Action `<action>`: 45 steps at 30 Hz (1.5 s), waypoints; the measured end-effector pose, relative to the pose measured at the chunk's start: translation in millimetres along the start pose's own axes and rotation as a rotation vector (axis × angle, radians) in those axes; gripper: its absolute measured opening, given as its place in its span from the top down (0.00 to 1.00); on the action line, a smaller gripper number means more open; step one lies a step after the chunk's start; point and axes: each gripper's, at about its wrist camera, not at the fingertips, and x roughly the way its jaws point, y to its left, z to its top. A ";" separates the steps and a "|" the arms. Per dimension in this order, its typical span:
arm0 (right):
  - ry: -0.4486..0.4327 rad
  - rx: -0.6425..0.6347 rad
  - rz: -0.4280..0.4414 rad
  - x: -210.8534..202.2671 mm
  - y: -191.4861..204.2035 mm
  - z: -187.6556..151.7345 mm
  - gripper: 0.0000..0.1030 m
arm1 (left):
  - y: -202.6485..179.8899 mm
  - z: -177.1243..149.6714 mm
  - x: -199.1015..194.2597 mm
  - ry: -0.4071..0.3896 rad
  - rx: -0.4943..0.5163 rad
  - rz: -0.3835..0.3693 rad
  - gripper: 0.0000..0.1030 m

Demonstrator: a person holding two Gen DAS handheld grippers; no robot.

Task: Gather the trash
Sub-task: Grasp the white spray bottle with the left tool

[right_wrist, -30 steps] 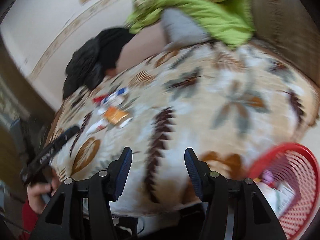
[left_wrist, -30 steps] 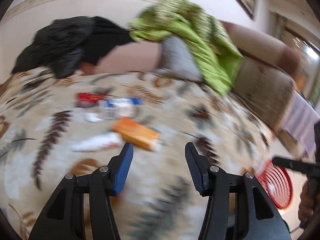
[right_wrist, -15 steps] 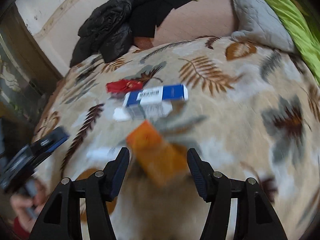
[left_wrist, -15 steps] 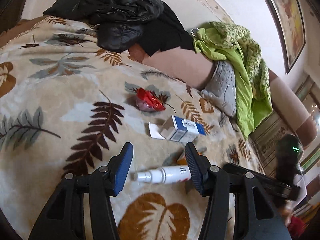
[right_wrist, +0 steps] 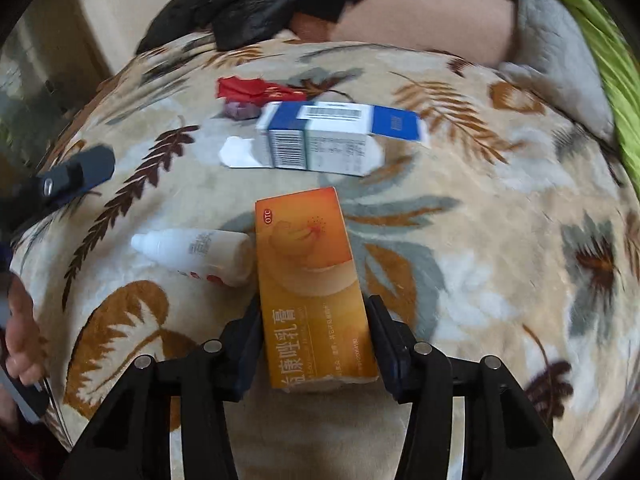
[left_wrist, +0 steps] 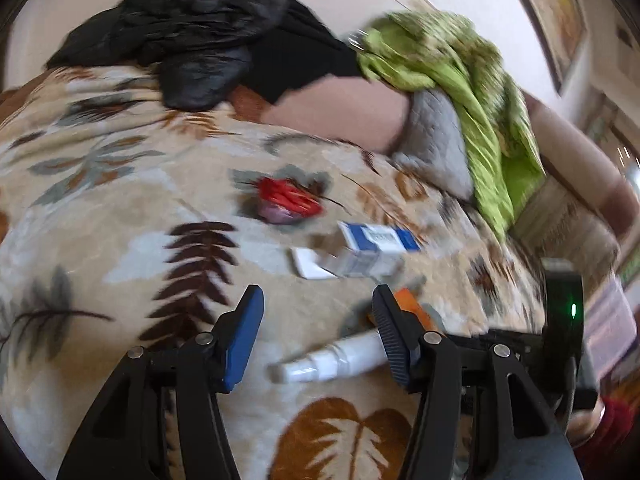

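Orange carton (right_wrist: 316,296): nearest item, lying flat on the leaf-print blanket (right_wrist: 500,272), its near end between the jaws of the right gripper (right_wrist: 314,340).
Right gripper: jaws have just been closing around the carton; the left pad looks to touch its edge, a sliver of gap shows on the right, so not yet clamped.
Left gripper (left_wrist: 318,336): jaws apart and just opening a little, nothing between them, hovering over the blanket.
White bottle (right_wrist: 196,256): on its side, touching the carton's left edge; just ahead of the left gripper's right finger.
Blue-and-white box (right_wrist: 336,140): farther back, flap open.
Red wrapper (right_wrist: 256,90): farthest, crumpled behind the box.
Risk: thin card may crush or squirt forward if squeezed off-centre; soft bedding lets it tilt; lifting could nudge the bottle rolling.
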 end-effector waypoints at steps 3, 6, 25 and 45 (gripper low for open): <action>0.000 0.116 0.019 -12.5 -13.1 -7.5 0.48 | -24.7 -7.5 9.4 0.041 0.136 0.017 0.41; 0.008 0.257 0.054 -23.6 -27.8 -26.9 0.48 | -41.3 -15.8 20.9 0.070 0.240 0.067 0.41; -0.009 0.339 0.079 -28.5 -29.4 -42.6 0.48 | -70.0 -41.0 37.0 0.200 0.345 0.049 0.60; -0.018 0.332 -0.003 -34.3 -34.2 -49.7 0.48 | -69.2 -36.9 71.7 0.205 0.304 0.236 0.71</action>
